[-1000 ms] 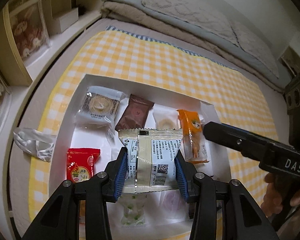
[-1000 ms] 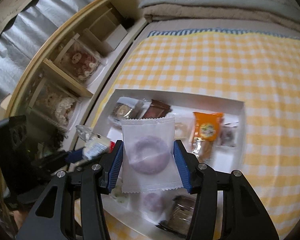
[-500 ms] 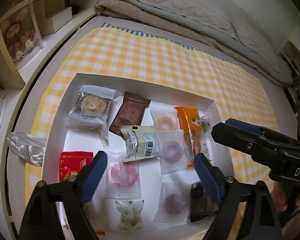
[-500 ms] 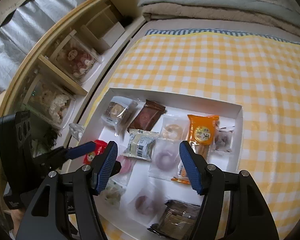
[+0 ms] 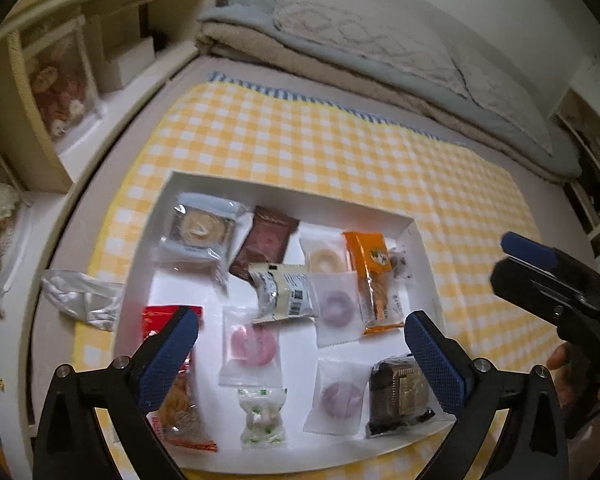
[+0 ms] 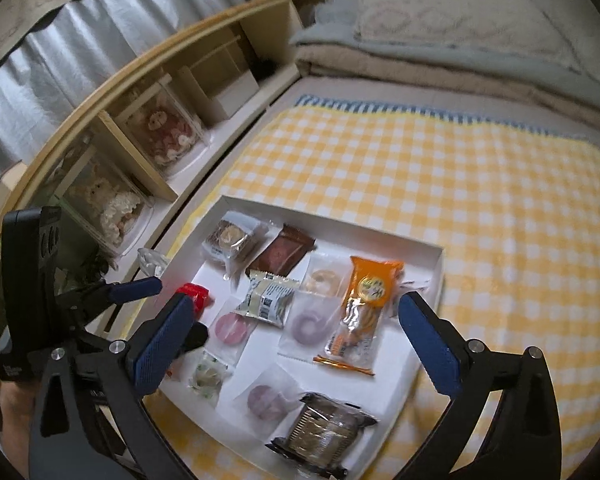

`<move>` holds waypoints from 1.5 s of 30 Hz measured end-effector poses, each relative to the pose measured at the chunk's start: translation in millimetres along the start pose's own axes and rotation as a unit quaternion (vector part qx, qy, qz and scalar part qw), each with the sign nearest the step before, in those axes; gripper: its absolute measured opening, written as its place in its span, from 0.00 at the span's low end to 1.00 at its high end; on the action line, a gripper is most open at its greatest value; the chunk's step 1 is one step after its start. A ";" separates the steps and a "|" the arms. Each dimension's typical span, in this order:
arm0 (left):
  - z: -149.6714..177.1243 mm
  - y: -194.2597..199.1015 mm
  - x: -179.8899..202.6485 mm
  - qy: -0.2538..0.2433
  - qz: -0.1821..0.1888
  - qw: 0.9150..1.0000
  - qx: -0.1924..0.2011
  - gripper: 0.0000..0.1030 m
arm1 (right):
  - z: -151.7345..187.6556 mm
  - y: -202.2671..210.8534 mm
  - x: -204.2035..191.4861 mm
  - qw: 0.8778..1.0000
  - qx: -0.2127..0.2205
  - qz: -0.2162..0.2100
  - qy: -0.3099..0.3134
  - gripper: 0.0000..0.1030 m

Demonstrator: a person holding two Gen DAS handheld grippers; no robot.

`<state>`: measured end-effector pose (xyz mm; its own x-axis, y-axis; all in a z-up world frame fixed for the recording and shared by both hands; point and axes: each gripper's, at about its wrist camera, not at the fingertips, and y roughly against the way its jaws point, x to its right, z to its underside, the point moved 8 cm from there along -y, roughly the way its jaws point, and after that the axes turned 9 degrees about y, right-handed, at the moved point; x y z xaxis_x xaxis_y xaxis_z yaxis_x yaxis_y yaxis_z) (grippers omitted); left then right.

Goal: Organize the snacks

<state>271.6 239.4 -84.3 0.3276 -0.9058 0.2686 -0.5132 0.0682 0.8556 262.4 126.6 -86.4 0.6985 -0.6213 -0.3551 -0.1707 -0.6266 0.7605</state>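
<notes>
Left wrist view: snack packets lie loose in a white box (image 5: 414, 224) set on a yellow checked cloth (image 5: 300, 140) over a bed, the beige packet with a barcode (image 5: 284, 292) resting crosswise at the centre, its edge lying over the clear packet with a purple ring (image 5: 334, 306) beside it. Around them sit a brown packet (image 5: 266, 242), an orange packet (image 5: 374, 276) and a red packet (image 5: 160, 316). Both pairs of tongs, the left tongs (image 5: 300, 344) and the right tongs (image 6: 296, 340), stand wide with nothing between the blue pads, above the box. A second ago the left pair gripped the beige packet and the right pair the purple-ring packet; the jaws have just been opening, and both packets now lie in the box. The drop-off step looks finished. The next move likely calls for choosing another packet to straighten, perhaps the crooked beige one, and lowering one pair squarely over it without pinching its neighbours. A crumpled silvery wrapper (image 5: 82, 294) lies outside the box.
</notes>
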 end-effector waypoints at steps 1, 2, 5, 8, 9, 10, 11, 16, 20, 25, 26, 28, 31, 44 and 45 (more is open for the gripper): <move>0.1 6.0 0.2 0.000 0.001 1.000 0.006 1.00 | -0.3 4.6 0.7 1.000 0.004 0.004 0.002 1.00; 0.5 14.1 0.7 -0.001 0.003 1.000 0.013 1.00 | -0.7 9.3 0.9 1.000 0.008 0.007 0.004 1.00; 5.2 32.2 3.0 -0.016 0.000 0.999 0.029 1.00 | -2.1 27.4 2.0 1.000 0.024 0.018 0.005 1.00; 14.4 53.6 7.7 -0.024 0.008 0.999 0.045 1.00 | -1.2 48.4 1.3 0.999 0.044 0.028 0.010 1.00; 18.1 61.9 9.5 -0.024 0.012 0.998 0.052 1.00 | 0.0 57.0 0.7 0.998 0.052 0.033 0.013 1.00; 21.1 69.1 11.0 -0.026 0.012 0.998 0.058 1.00 | 1.2 62.2 0.3 0.998 0.056 0.035 0.014 1.00; 25.5 79.2 13.1 -0.029 0.008 0.997 0.071 1.00 | 3.0 68.8 -0.5 0.997 0.062 0.037 0.015 1.00; 48.7 115.1 19.5 -0.036 0.010 0.993 0.110 1.00 | 11.7 97.4 -5.6 0.994 0.093 0.051 0.013 1.00; 72.2 137.8 22.9 -0.049 0.004 0.989 0.137 1.00 | 22.9 116.4 -12.7 0.991 0.113 0.068 0.020 1.00; 104.4 156.1 28.9 -0.069 0.007 0.986 0.154 1.00 | 45.5 135.9 -22.6 0.986 0.126 0.102 0.040 1.00; 109.8 159.1 28.9 -0.073 0.004 0.985 0.159 1.00 | 49.2 138.7 -23.6 0.985 0.129 0.108 0.043 1.00; 119.6 164.7 30.1 -0.082 -0.002 0.982 0.170 1.00 | 57.6 144.0 -25.5 0.982 0.132 0.123 0.049 1.00; 132.3 171.0 32.9 -0.091 -0.007 0.979 0.184 1.00 | 69.5 148.8 -27.9 0.979 0.134 0.141 0.053 1.00; 164.4 170.4 44.3 -0.117 -0.036 0.970 0.212 1.00 | 115.2 162.5 -24.4 0.969 0.145 0.197 0.041 1.00; 165.0 170.3 44.3 -0.117 -0.038 0.969 0.213 1.00 | 116.9 164.0 -23.5 0.967 0.147 0.203 0.042 1.00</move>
<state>67.9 141.9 0.2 0.2128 -0.9751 0.0616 -0.7919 -0.1352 0.5955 136.7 -16.6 -16.9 0.5838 -0.8119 -0.0044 -0.6244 -0.4524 0.6367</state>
